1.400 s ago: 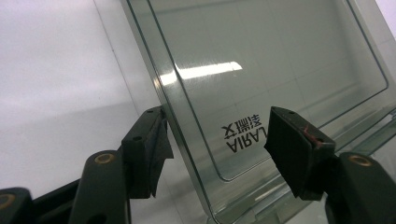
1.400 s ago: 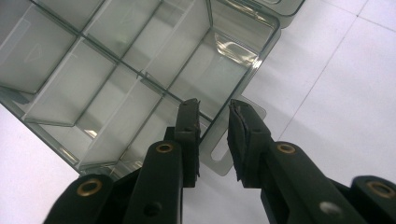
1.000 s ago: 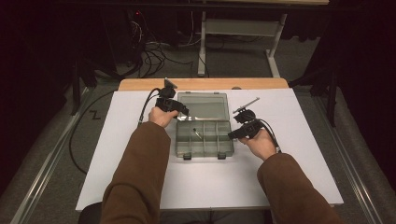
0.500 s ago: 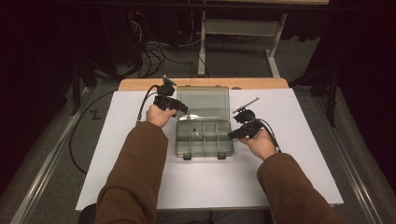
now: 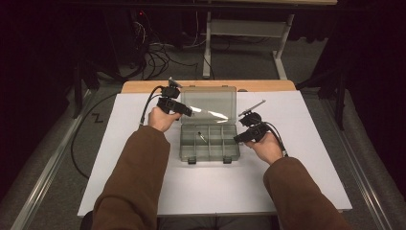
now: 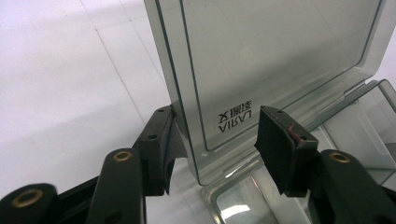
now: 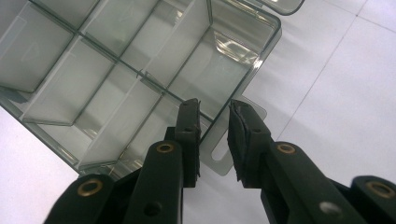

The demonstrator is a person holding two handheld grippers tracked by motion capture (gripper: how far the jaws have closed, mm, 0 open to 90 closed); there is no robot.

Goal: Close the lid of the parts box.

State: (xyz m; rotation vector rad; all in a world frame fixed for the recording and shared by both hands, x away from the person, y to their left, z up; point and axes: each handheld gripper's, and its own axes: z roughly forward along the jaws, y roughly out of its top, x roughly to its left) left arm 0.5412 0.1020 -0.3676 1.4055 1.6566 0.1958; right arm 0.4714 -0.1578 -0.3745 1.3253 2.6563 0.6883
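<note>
While the high view takes in the whole clear organiser box (image 5: 208, 136) mid-worktop (image 5: 119, 182), the left hand-held gripper (image 6: 219, 142) view catches "AIRAJ" on the raised lid (image 6: 275, 51); its jaws, just closing, straddle the lid's corner without pinching. Right hand-held gripper (image 7: 213, 135): jaws slightly apart astride the latch tab (image 7: 219, 154). One screw (image 5: 202, 137) inside.

raised lid (image 5: 209, 101) walls off box (image 5: 208, 142) rear, compartments open from above, bare table (image 5: 143, 191) all around

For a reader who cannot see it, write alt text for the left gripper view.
A clear lid stands raised between the left gripper's open black jaws, one jaw against its edge. The box lies behind on a white table.
</note>
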